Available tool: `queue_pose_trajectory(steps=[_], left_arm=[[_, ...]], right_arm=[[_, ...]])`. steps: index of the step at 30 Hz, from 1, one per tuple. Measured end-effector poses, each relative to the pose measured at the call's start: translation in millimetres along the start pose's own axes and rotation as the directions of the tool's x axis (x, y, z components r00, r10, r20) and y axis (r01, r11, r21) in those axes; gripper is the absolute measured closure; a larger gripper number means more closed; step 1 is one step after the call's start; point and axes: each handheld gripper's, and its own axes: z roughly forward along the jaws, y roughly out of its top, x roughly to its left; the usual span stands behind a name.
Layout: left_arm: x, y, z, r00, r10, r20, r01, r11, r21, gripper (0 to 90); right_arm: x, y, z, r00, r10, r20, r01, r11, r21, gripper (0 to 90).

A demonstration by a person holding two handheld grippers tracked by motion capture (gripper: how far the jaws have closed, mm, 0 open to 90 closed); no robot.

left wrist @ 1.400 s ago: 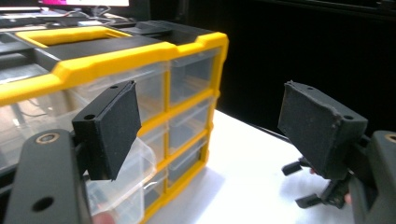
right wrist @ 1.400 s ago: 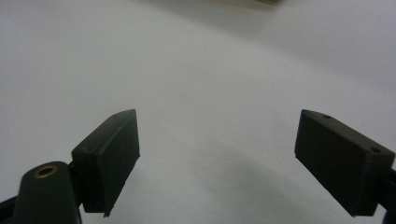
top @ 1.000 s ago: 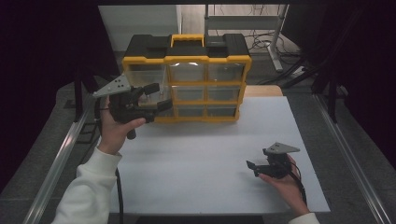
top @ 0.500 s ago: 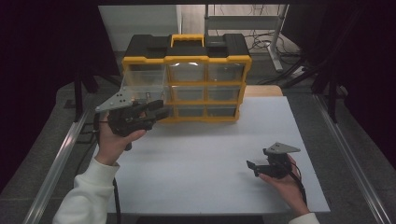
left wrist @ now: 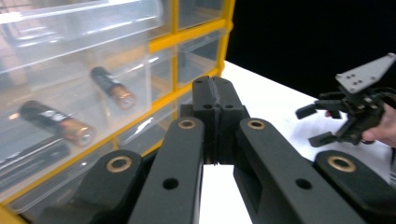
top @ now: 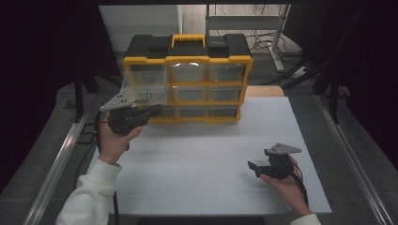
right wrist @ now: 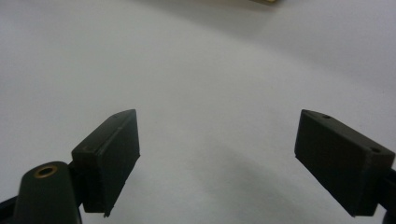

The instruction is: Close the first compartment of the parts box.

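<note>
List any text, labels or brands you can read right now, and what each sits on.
No text reads clearly.
Nearer battery: pale marks on the black wrap, too blurred to read.
Farther battery: no legible print.
Yellow organizer: no label can be made out.
Left claw and right claw: no markings.

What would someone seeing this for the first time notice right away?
The yellow and black drawer organizer at the far edge of the white table stands out, its top left clear drawer pulled out. Two batteries lie inside that drawer. The left hand-held gripper, jaws together, sits just below it, while the right hand-held gripper rests open near the table's front right.
</note>
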Motion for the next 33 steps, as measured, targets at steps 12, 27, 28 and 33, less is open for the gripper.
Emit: queue_pose_trajectory(steps=[12,27,28,33], left_arm=[[26.0,-2.2,4.3,0.9936,-0.031,-0.108,0.034,0.9992,0.023,89.7],[32.4,1.4,9.2,0.9837,-0.013,-0.18,0.018,0.9995,0.026,89.8],[32.8,2.1,9.8,0.9831,-0.013,-0.183,0.018,0.9995,0.026,89.8],[34.8,5.2,12.6,0.9816,-0.008,-0.191,0.013,0.9996,0.026,89.8]], right_arm=[[0.0,0.1,-0.1,1.0,0.003,-0.001,-0.003,1.0,-0.001,14.2],[0.0,0.5,-1.2,1.0,0.005,0.002,-0.005,1.0,-0.01,14.2],[-0.3,0.6,-1.5,1.0,0.006,0.002,-0.006,1.0,-0.013,14.2],[-0.8,0.7,-1.7,1.0,0.008,0.003,-0.008,1.0,-0.016,14.2]])
